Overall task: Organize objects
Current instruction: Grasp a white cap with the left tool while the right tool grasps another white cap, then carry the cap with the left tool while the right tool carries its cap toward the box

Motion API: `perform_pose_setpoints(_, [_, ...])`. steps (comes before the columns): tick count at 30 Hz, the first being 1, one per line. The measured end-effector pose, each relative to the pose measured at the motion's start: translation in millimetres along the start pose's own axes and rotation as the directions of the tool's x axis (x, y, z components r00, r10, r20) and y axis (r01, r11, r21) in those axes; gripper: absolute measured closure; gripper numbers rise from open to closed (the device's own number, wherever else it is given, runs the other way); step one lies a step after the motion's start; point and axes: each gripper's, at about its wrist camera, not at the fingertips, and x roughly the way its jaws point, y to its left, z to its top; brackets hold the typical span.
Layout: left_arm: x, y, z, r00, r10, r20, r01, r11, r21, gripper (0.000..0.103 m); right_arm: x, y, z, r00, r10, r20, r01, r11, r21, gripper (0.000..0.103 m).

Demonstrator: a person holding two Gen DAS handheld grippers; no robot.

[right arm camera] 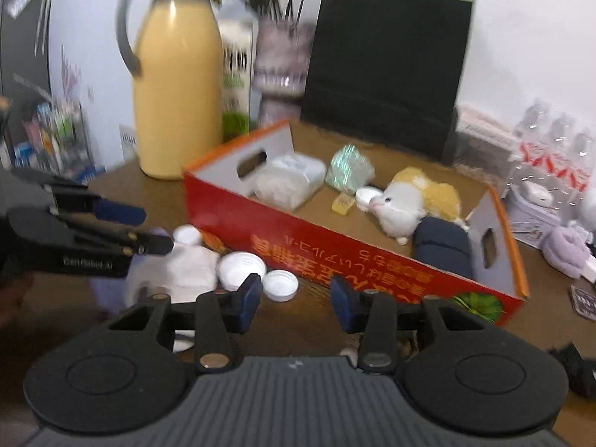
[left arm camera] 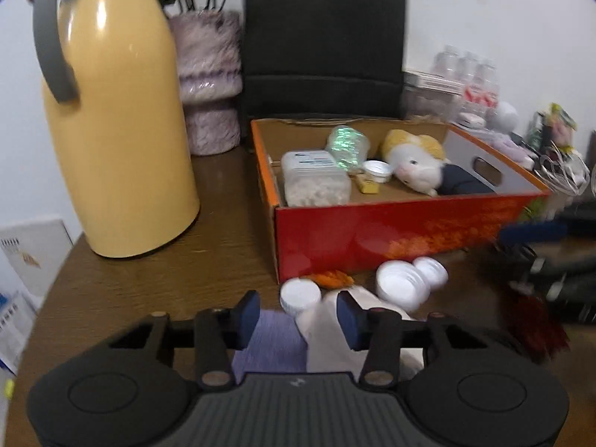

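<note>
A red cardboard box point(left arm camera: 391, 231) stands on the wooden table; it also shows in the right wrist view point(right arm camera: 335, 249). It holds a clear plastic tub point(left arm camera: 313, 177), a plush cat point(left arm camera: 413, 162), a shiny green packet point(left arm camera: 346, 141) and a dark roll point(left arm camera: 462, 182). In front of it lie white lids point(left arm camera: 402, 281), a white bottle point(left arm camera: 335, 320) and a purple cloth point(left arm camera: 270, 342). My left gripper point(left arm camera: 298, 314) is open over the bottle and cloth; it also shows in the right wrist view point(right arm camera: 149, 229). My right gripper point(right arm camera: 296, 300) is open and empty near the box front.
A tall yellow thermos jug point(left arm camera: 115, 123) stands at the left, a fuzzy pink vase point(left arm camera: 208, 85) and a black paper bag point(left arm camera: 324, 41) behind the box. Water bottles point(right arm camera: 551, 156) and clutter sit at the right. A white lid point(right arm camera: 281, 285) lies by my right gripper.
</note>
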Motion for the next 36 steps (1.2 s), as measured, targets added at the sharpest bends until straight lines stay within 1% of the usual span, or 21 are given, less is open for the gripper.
perform_pose_setpoints(1, [5,1,2,1.0,-0.013,-0.003,0.013,1.0,0.003,0.061,11,-1,2,1.0,0.009,-0.029,-0.009,1.0,-0.006,0.062])
perform_pose_setpoints(4, [20,4,4,0.998,-0.057,-0.028,0.056,0.998,-0.014,0.061,34,2,3,0.997,0.01,-0.082,-0.015,0.998,-0.06,0.06])
perform_pose_setpoints(5, [25,6,2,0.997,-0.071,-0.037,0.07,0.997,-0.033,0.067,41,1,4,0.996,0.022,-0.09,-0.028,0.998,-0.06,0.06])
perform_pose_setpoints(6, [24,8,1,0.998,-0.069,-0.013,0.068,0.997,-0.047,0.077,47,-1,2,0.994,0.051,-0.097,-0.055,0.998,-0.04,0.06])
perform_pose_setpoints(8, [24,7,1,0.998,-0.059,-0.01,0.059,0.997,-0.039,0.077,59,-1,-2,0.992,0.069,-0.107,-0.07,0.997,-0.01,0.061])
perform_pose_setpoints(9, [23,7,0,0.998,-0.059,-0.011,0.059,0.997,-0.042,0.077,60,-2,-4,0.994,0.077,-0.083,-0.078,0.997,-0.007,0.062])
perform_pose_setpoints(10, [22,9,-1,0.998,-0.058,-0.01,0.058,0.997,-0.05,0.077,61,-3,-6,0.993,0.083,-0.082,-0.082,0.997,0.01,0.063])
perform_pose_setpoints(12, [19,10,-2,0.999,-0.047,-0.003,0.047,0.997,-0.059,0.077,62,-4,-6,0.991,0.111,-0.07,-0.108,0.993,0.046,0.073])
perform_pose_setpoints(17, [14,14,-2,1.0,-0.004,0.02,0.006,0.998,-0.061,0.077,62,1,-8,0.995,0.085,-0.041,-0.084,0.995,0.045,0.074])
perform_pose_setpoints(20, [0,9,-2,0.996,0.062,0.068,-0.059,0.997,-0.045,0.077,54,2,-8,0.997,0.074,-0.033,-0.073,0.996,0.044,0.074])
perform_pose_setpoints(21, [-8,7,-2,0.993,0.089,0.072,-0.085,0.995,-0.053,0.077,49,1,-8,0.997,0.07,-0.023,-0.069,0.996,0.058,0.074])
perform_pose_setpoints(22, [-21,5,-3,0.993,0.1,0.07,-0.095,0.993,-0.072,0.077,41,1,-8,0.998,0.068,-0.011,-0.067,0.996,0.064,0.074])
perform_pose_setpoints(25, [-63,0,-13,0.994,0.058,0.095,-0.045,0.991,-0.128,0.077,1,7,-9,0.997,0.048,0.056,-0.051,0.997,0.06,0.074])
perform_pose_setpoints(28, [-113,-10,-32,0.992,0.035,0.119,-0.018,0.989,-0.147,0.077,-51,12,-19,0.99,0.047,0.13,-0.058,0.995,0.081,0.074])
perform_pose_setpoints(30, [-142,-16,-45,0.992,0.022,0.128,0.0,0.986,-0.17,0.077,-86,17,-31,0.983,0.05,0.174,-0.068,0.993,0.099,0.074])
perform_pose_setpoints(33, [-180,-30,-72,0.987,0.042,0.158,-0.011,0.981,-0.195,0.076,-135,24,-59,0.97,0.059,0.238,-0.1,0.981,0.164,0.074])
perform_pose_setpoints(35, [-195,-39,-87,0.987,0.055,0.151,-0.024,0.979,-0.203,0.076,-154,28,-80,0.97,0.06,0.235,-0.114,0.968,0.223,0.074])
perform_pose_setpoints(36, [-200,-43,-92,0.989,0.05,0.139,-0.022,0.98,-0.197,0.076,-163,30,-92,0.972,0.06,0.225,-0.116,0.963,0.244,0.074])
